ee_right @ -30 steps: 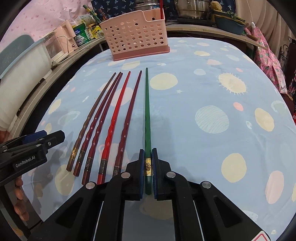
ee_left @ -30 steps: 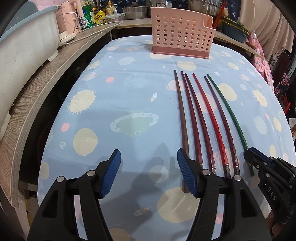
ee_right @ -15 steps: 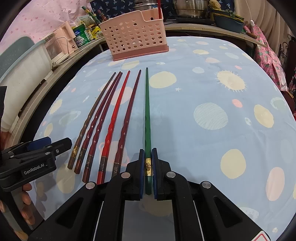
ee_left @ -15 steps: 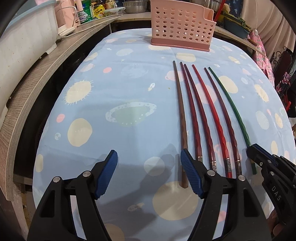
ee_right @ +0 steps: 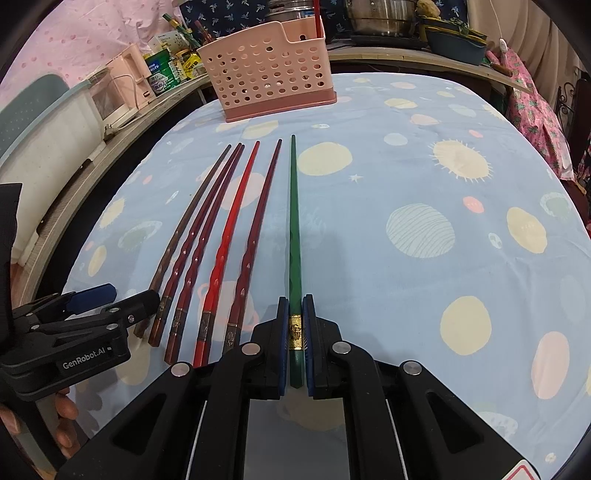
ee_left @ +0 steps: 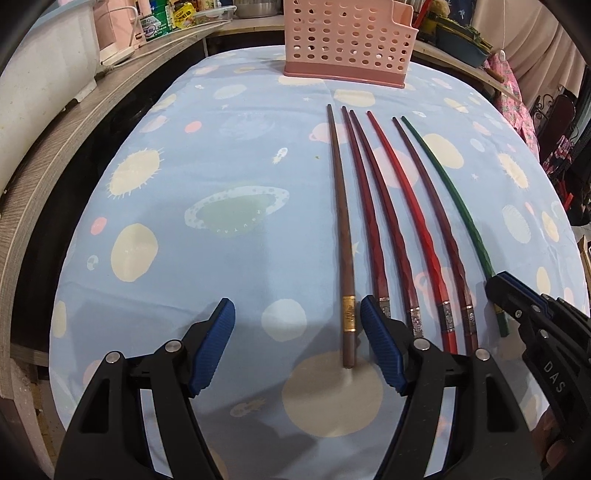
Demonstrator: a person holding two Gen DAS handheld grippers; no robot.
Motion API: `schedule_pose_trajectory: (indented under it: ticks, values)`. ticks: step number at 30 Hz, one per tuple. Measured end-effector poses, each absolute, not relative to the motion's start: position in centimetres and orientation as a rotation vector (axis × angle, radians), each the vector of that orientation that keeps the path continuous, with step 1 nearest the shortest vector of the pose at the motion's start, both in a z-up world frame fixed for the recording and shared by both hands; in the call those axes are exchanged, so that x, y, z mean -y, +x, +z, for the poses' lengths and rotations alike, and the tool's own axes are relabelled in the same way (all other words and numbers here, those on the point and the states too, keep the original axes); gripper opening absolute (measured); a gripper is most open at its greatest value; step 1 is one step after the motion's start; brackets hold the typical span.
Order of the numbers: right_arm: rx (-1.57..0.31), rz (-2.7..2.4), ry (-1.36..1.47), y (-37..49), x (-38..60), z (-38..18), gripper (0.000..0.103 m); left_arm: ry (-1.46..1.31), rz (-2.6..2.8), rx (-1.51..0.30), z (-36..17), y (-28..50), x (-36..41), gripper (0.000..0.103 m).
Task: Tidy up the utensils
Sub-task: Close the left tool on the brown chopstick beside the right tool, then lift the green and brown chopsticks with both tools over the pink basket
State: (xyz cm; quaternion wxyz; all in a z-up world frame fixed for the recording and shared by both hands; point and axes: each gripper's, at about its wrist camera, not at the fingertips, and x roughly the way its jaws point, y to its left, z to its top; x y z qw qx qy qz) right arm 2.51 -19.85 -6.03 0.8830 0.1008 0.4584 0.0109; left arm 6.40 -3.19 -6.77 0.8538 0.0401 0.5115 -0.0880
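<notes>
Several chopsticks lie side by side on the blue planet-print cloth (ee_left: 229, 155). My right gripper (ee_right: 295, 325) is shut on the thick end of the green chopstick (ee_right: 294, 221), the rightmost one, also seen in the left wrist view (ee_left: 456, 199). My left gripper (ee_left: 297, 325) is open, low over the cloth, with the brown chopstick (ee_left: 341, 221) lying between its fingers, close to the right pad (ee_left: 380, 350). Dark red and red chopsticks (ee_left: 406, 218) lie between the brown and green ones. A pink perforated utensil basket (ee_right: 269, 70) stands at the far end of the table.
A wooden counter (ee_left: 55, 155) runs along the left with a white appliance (ee_left: 40, 66), tins and jars. Pots and bowls (ee_right: 384, 18) stand behind the basket. A red utensil (ee_right: 317, 18) stands upright in the basket. Floral fabric (ee_right: 532, 122) hangs at the right.
My left gripper has moved forward and right, so the brown chopstick's thick end now lies between its open fingers. My right gripper stays shut on the green chopstick, hardly moved.
</notes>
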Motion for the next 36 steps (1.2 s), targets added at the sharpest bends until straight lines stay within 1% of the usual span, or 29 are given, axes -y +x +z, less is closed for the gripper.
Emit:
schedule_pose_trajectory:
  ticks: [5,7,9,10,12,16,19,21,22,23,30,36]
  values:
    - [-0.953,0.024,0.210,2.5,19.9,-6.0,0.007,0.089,-0.185,-1.071,-6.8,6.4,3.2,0.066]
    - [-0.953,0.024,0.210,2.5,19.9,-6.0,0.007,0.091,-0.185,-1.068,-6.7,6.4,3.3,0.063]
    - [-0.953,0.024,0.211,2.5,19.9,-6.0,0.007,0.090,-0.191,-1.065,-6.6,6.4,3.3,0.054]
    - [-0.952,0.024,0.210,2.4,19.9,-6.0,0.007,0.089,-0.193,-1.063,-6.6,6.3,3.3,0.052]
    - [-0.952,0.024,0.211,2.4,19.9,-6.0,0.007,0.087,-0.194,-1.060,-6.5,6.3,3.2,0.045]
    - [-0.953,0.024,0.211,2.5,19.9,-6.1,0.007,0.084,-0.208,-1.061,-6.4,6.4,3.2,0.035]
    - [-0.953,0.024,0.210,2.5,19.9,-6.1,0.007,0.080,-0.222,-1.062,-6.4,6.4,3.1,0.022]
    - [-0.954,0.025,0.209,2.5,19.9,-6.0,0.007,0.070,-0.240,-1.068,-6.3,6.4,3.1,0.012]
    - [-0.954,0.025,0.208,2.5,19.9,-6.0,0.007,0.064,-0.246,-1.072,-6.3,6.5,3.1,0.010]
    - [-0.955,0.024,0.206,2.5,19.8,-6.0,0.007,0.056,-0.256,-1.076,-6.3,6.5,3.1,0.008]
    - [-0.967,0.020,0.200,2.6,19.9,-5.7,0.007,0.030,-0.278,-1.093,-6.2,6.9,2.8,0.008]
    - [-0.936,0.023,0.211,2.8,20.2,-4.2,0.007,-0.004,-0.269,-1.079,-4.9,7.2,1.8,0.008]
